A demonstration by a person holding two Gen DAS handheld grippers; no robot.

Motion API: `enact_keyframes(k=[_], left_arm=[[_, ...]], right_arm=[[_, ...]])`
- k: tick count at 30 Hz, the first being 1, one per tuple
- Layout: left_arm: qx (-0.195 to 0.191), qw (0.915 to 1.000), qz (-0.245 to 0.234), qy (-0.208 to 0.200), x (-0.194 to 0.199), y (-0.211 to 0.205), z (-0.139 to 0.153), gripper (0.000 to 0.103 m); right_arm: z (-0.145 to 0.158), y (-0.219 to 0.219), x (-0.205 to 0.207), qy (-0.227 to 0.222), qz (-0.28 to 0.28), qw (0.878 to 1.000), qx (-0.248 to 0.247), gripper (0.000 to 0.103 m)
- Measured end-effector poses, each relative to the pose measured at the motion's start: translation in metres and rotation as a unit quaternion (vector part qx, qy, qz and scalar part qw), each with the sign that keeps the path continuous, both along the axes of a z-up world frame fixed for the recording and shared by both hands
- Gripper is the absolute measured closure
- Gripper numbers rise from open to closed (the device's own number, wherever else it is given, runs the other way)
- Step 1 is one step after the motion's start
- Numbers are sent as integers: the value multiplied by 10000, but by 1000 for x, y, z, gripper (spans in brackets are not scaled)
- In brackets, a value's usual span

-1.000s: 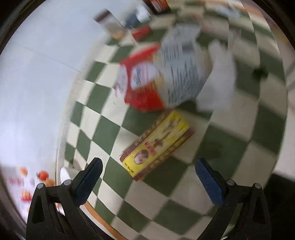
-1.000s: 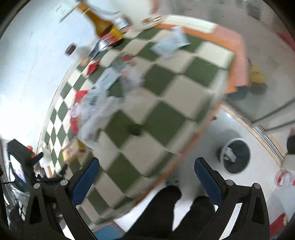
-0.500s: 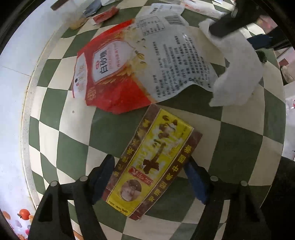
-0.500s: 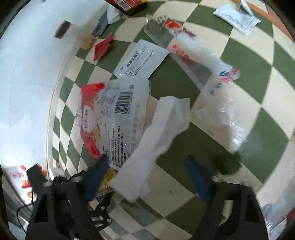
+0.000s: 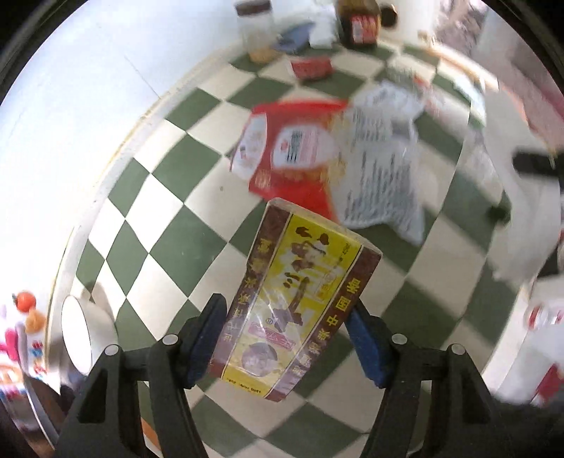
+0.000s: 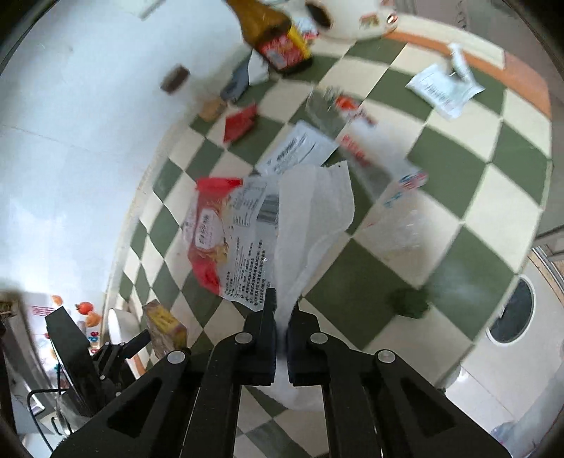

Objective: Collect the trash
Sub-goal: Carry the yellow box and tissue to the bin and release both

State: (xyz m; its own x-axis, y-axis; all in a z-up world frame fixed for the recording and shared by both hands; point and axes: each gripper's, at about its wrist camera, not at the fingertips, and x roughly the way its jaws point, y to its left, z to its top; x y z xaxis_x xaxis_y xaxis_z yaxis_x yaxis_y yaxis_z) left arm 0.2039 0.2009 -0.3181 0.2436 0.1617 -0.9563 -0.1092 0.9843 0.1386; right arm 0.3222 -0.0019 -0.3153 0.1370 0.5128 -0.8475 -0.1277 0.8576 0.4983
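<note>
A yellow and brown box [image 5: 299,299] stands tilted above the green checked tablecloth [image 5: 169,232], between the blue pads of my left gripper [image 5: 283,317]. The jaws are closing and both pads press its sides. My right gripper [image 6: 283,306] is shut on the lower end of a white paper tissue [image 6: 313,211], which hangs up off the cloth. A red and white snack bag [image 6: 225,239] lies flat behind both, also blurred in the left wrist view [image 5: 292,155]. The right wrist view shows the box [image 6: 164,322] at lower left.
A brown bottle [image 6: 278,38], a jar [image 5: 257,31], a small red packet [image 6: 241,121], white sachets [image 6: 444,88] and a clear wrapper [image 6: 380,155] are spread over the far cloth. A white cup [image 5: 84,334] is at the left edge. A dark bin [image 6: 511,311] stands on the floor at right.
My left gripper came down around the yellow box, closed on it and raised it. My right gripper closed on the white tissue and pulled it up off the cloth.
</note>
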Motion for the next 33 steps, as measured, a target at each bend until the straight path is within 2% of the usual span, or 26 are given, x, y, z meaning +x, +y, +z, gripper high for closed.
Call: enact_keyframes(k=[5,7,11,16,20,22,24,27,28,29,33], left_arm=[[-411,9986,-12,-344,31,-43,33,38],[-532,9974,-210,-443,43,-74,42,39],[-696,9916,-904,-615,60,-151,63,39],[-1025,9756,-1863,-540,73,-269,65,39],[-1301,9620,-2392,-214,80,-368,40,39],[-1326,9575,-2559,8,82,-416,10,39],[-1475,9526,-2634,384,84,-459,-35,39],[-1730,9432,-2618,1094,86,-513,-122,39],[-1813,9395,-2566,1363,89,-530,-162,39],[-1884,9362,-2535,1542,90,-543,-191,39],[-1976,9254,-2331,2240,103,-591,-324,39]], right_arm=[[25,-75,-13,-228,-563,9981,120,99],[31,-116,-22,-283,-866,9958,116,99],[34,-204,-43,-290,-1588,9868,123,99],[14,-322,-85,-118,-2680,9632,156,99],[-22,-412,-125,101,-3423,9395,94,99],[-54,-454,-143,291,-3723,9276,122,99],[-96,-491,-159,480,-3960,9169,132,99],[-184,-537,-181,936,-4323,8964,296,99],[-212,-547,-186,1060,-4404,8909,330,99],[-241,-558,-189,1156,-4464,8865,385,99],[-364,-586,-188,1495,-4460,8811,479,99]])
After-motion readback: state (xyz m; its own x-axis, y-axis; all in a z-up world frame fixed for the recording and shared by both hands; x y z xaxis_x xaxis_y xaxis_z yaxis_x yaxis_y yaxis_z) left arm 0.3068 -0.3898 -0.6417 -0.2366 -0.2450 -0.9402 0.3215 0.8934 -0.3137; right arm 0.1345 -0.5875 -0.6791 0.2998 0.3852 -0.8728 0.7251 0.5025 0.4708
